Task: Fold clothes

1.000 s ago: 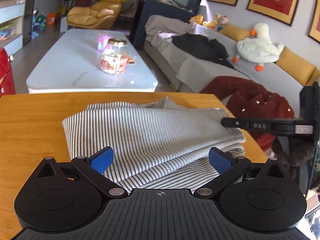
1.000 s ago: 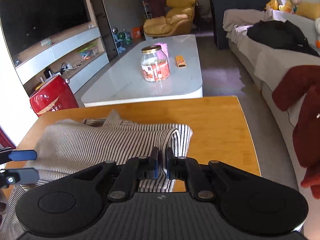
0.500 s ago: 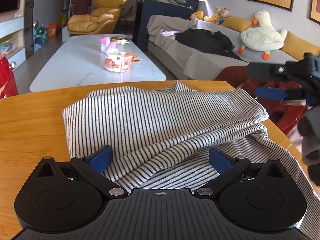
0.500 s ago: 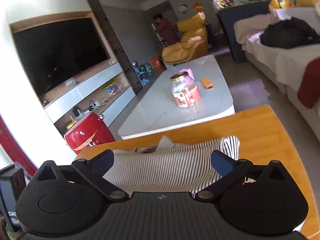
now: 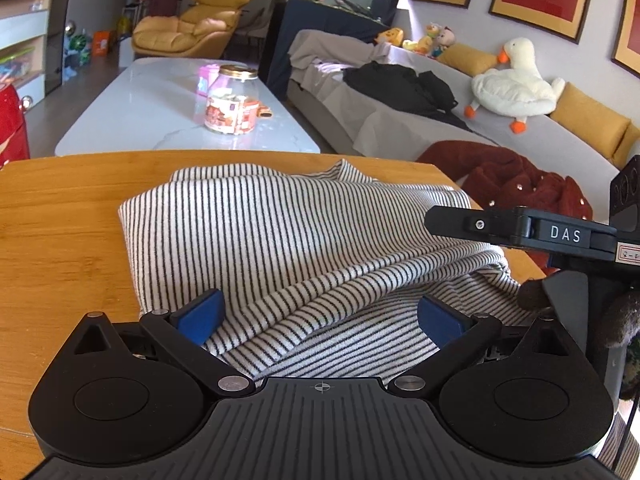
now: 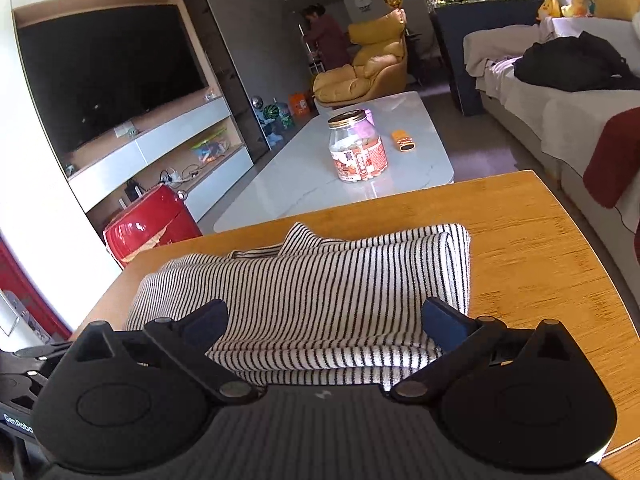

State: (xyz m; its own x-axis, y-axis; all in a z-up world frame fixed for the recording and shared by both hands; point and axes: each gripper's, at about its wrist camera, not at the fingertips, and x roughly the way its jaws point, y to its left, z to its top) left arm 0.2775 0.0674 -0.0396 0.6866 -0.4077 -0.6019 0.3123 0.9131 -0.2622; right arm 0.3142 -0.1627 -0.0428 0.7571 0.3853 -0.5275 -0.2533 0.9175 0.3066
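- At the near edge of the wooden bench (image 5: 60,240), the left tool (image 5: 320,316) stands wide apart, its blue pads either side of the cloth, gripping nothing.
- The right tool (image 6: 326,320) is likewise spread wide, empty.
- The striped garment (image 5: 288,240) lies folded in layers on the bench, between both tools.
- Beyond, a jar (image 6: 357,146) stands on a white coffee table (image 6: 420,160).
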